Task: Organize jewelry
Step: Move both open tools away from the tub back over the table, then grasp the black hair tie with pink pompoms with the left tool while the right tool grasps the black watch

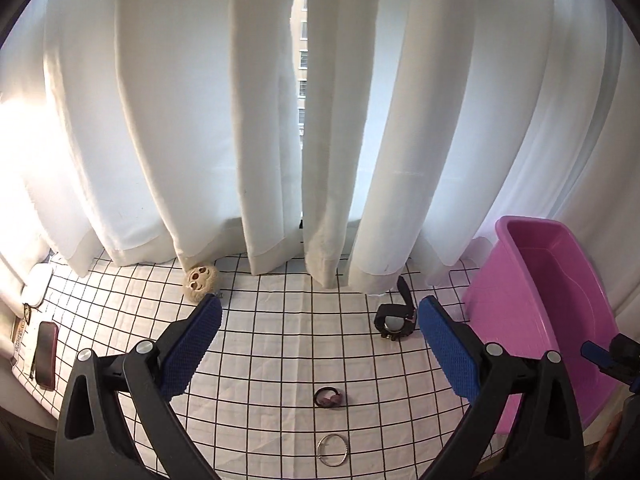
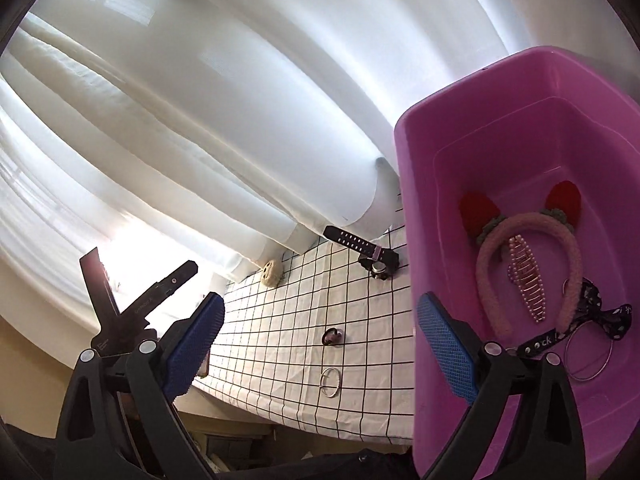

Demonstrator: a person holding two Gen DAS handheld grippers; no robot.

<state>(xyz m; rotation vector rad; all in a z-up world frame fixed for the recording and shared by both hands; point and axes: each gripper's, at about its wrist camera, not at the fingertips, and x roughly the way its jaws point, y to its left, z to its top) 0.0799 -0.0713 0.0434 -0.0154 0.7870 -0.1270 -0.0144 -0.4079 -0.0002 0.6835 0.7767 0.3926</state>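
Note:
A pink plastic bin (image 1: 532, 316) stands at the table's right; in the right wrist view the bin (image 2: 440, 152) holds a pink headband with red ears (image 2: 490, 264), a pearl hair clip (image 2: 526, 280), a dotted bow (image 2: 612, 316) and a thin hoop (image 2: 600, 368). On the checked cloth lie a black watch (image 1: 394, 318), a small dark hair tie (image 1: 329, 397) and a silver bangle (image 1: 332, 451). My left gripper (image 1: 320, 340) is open and empty above the cloth. My right gripper (image 2: 320, 336) is open and empty beside the bin's left wall.
White curtains (image 1: 280, 120) hang along the table's far edge. A small beige plush (image 1: 200, 282) sits at their foot. A phone (image 1: 46, 354) and a white case (image 1: 38, 286) lie at the far left. The table's near edge (image 2: 280, 420) shows in the right wrist view.

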